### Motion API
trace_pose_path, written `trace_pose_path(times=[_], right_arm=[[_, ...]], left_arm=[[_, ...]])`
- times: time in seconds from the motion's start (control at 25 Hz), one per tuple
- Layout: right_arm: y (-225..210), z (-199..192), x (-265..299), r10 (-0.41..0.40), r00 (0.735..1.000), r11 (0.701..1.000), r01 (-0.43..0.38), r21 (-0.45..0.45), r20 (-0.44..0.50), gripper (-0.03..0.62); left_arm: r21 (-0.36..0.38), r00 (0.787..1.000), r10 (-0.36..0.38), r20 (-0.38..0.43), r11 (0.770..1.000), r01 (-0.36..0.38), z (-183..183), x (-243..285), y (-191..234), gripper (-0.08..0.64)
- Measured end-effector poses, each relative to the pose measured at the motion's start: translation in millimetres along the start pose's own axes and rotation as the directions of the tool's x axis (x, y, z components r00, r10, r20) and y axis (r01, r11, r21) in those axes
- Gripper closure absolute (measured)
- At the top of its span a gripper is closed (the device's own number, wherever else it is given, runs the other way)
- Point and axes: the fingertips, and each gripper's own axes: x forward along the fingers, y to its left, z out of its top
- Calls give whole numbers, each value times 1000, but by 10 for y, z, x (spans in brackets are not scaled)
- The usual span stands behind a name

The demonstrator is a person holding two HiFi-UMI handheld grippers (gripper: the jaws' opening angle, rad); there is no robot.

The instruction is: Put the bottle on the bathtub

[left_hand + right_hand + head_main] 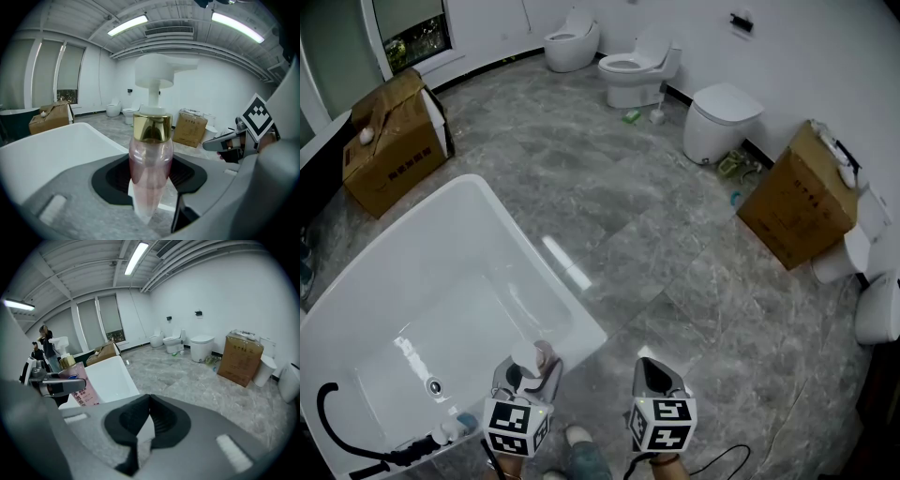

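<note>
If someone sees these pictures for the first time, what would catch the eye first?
A pink pump bottle, clamped in the left tongs, fills the left gripper view. In the head view, a large white bathtub takes up the lower left, and toilets stand along the far wall.

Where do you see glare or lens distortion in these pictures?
Head view: lamp reflections make white streaks on the bathtub rim. Left gripper view: the wide lens curves the ceiling lamps; the near pump bottle looks stretched. Right gripper view: black corners frame a round image.
</note>
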Motion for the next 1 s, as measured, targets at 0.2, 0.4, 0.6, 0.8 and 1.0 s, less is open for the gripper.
trace_pose_path(times=[0.2,0.4,0.6,0.8,1.0], right_arm=[[-45,-28,42,-1,1000,1000,1,1,-8,589],[-107,-101,74,-8,1000,1000,8,8,-22,589],[-161,-139,86,-9,999,1000,9,15,-34,590],[-179,-201,96,-11,999,1000,12,18,-45,589],[-130,-244,94,-4,999,1000,6,24,-50,589]], left_arm=[[6,1000,7,-13,1000,-6,-20,105,7,333],[22,1000,5,-20,1000,-4,-47,189,-5,331],[39,1000,8,-21,999,-7,-29,259,-18,331],[44,1000,7,-13,999,-6,-16,289,-38,331],[49,1000,7,-21,999,-6,-47,259,-50,330]])
